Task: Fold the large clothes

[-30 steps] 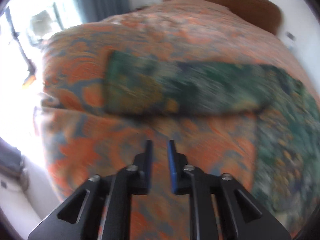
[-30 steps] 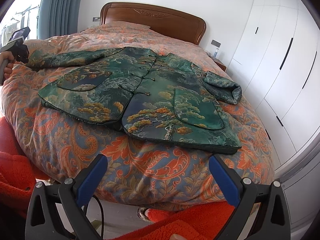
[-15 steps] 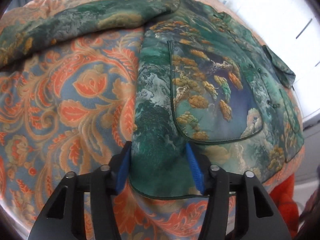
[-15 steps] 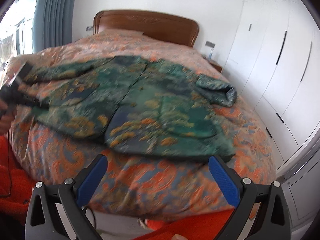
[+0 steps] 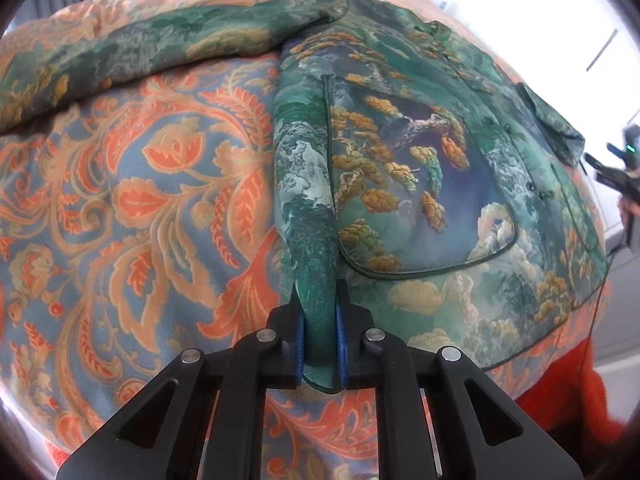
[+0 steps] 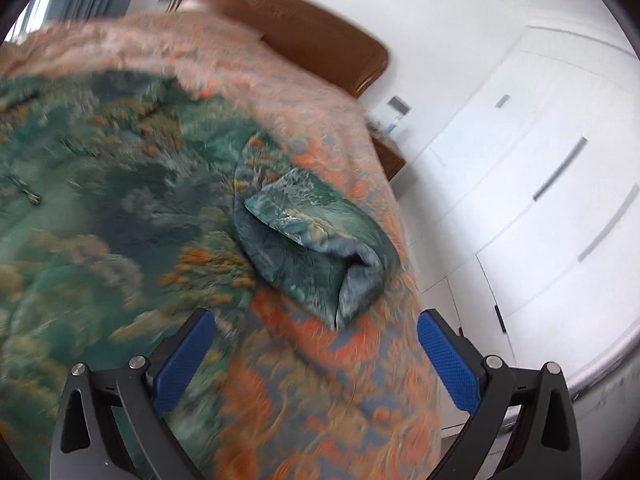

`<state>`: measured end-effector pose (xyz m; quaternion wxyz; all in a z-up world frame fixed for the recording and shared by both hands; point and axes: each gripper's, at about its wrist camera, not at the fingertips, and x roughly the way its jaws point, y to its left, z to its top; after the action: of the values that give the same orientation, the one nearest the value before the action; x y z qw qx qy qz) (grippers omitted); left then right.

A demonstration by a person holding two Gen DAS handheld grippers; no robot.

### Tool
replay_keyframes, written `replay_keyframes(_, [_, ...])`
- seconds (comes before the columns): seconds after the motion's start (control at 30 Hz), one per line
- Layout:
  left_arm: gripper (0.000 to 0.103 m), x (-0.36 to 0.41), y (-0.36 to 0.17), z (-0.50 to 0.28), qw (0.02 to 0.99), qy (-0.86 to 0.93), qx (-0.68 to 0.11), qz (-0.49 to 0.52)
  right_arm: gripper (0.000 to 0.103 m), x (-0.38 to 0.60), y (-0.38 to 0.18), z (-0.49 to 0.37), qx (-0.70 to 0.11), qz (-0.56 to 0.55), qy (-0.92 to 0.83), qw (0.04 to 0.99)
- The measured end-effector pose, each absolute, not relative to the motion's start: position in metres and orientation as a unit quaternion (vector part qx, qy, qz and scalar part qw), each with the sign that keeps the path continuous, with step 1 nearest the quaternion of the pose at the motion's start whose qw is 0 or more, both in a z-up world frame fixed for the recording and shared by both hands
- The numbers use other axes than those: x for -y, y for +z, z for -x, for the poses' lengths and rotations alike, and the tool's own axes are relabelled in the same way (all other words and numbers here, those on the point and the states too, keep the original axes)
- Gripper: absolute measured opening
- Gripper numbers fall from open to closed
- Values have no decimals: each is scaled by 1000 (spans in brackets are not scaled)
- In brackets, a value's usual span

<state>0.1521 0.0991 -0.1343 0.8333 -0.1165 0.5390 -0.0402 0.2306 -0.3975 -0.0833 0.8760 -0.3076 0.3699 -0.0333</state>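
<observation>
We see the green patterned jacket [image 5: 400,184] spread flat on the bed's orange floral bedspread [image 5: 132,208], one sleeve stretched out to the side. Our left tongs [image 5: 319,344] have just been closing and now pinch the jacket's lower side corner between the blue pads [image 5: 298,344]. Our right tongs [image 6: 316,354] stand wide with nothing between them (this view is blurred), above the bedspread just beside the jacket's folded-back other sleeve [image 6: 316,248]. A wooden headboard [image 6: 304,32] and white wardrobe doors [image 6: 540,184] lie beyond.
</observation>
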Motion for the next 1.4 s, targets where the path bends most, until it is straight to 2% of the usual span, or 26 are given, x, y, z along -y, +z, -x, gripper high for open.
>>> replay_keyframes(0.13, [12, -99, -132, -146, 841, -32, -529, 113, 102, 386, -116, -307, -393, 393, -55, 830])
replay_keyframes(0.3, [14, -102, -134, -140, 842, -23, -525, 124, 99, 374, -155, -364, -410, 465, -85, 780])
replay_keyframes(0.37, [15, -103, -135, -141, 840, -19, -527, 128, 77, 375, -162, -376, -406, 480, -98, 772])
replay_keyframes(0.4, [15, -102, -136, -142, 840, -18, -527, 128, 49, 377, -163, -382, -408, 475, -103, 773])
replay_keyframes(0.43, [15, -101, -136, -143, 839, -16, -528, 128, 27, 383, -161, -388, -418, 453, -103, 780])
replay_keyframes(0.53, [15, -100, -136, -143, 838, -15, -531, 126, 18, 411, -129, -391, -396, 345, -136, 840])
replay_keyframes(0.7, [15, -100, -136, -143, 838, -12, -531, 126, 16, 488, -68, -351, -342, 129, -185, 912])
replay_keyframes(0.83, [15, -98, -135, -144, 839, -9, -531, 117, 16, 555, -52, -310, -323, -12, -213, 922])
replay_keyframes(0.97, [16, -96, -136, -146, 839, -3, -531, 115, 16, 617, -71, -269, -339, -137, -224, 903])
replay_keyframes(1.1, [21, -94, -136, -147, 841, 1, -531, 106, 16, 675, -132, -232, -351, -299, -242, 854])
replay_keyframes(1.2, [39, -95, -133, -146, 845, 18, -526, 92, 19, 692, -166, -219, -354, -376, -244, 821])
replay_keyframes(1.27, [59, -99, -129, -142, 849, 29, -519, 93, 25, 697, -178, -207, -345, -408, -244, 809])
replay_keyframes(1.3, [63, -101, -125, -140, 852, 33, -513, 98, 34, 696, -178, -201, -344, -409, -248, 808])
replay_keyframes(1.33, [74, -104, -119, -136, 857, 43, -504, 103, 43, 696, -173, -193, -344, -400, -257, 810])
replay_keyframes(1.4, [87, -109, -105, -127, 871, 61, -476, 110, 49, 688, -163, -182, -343, -369, -272, 820])
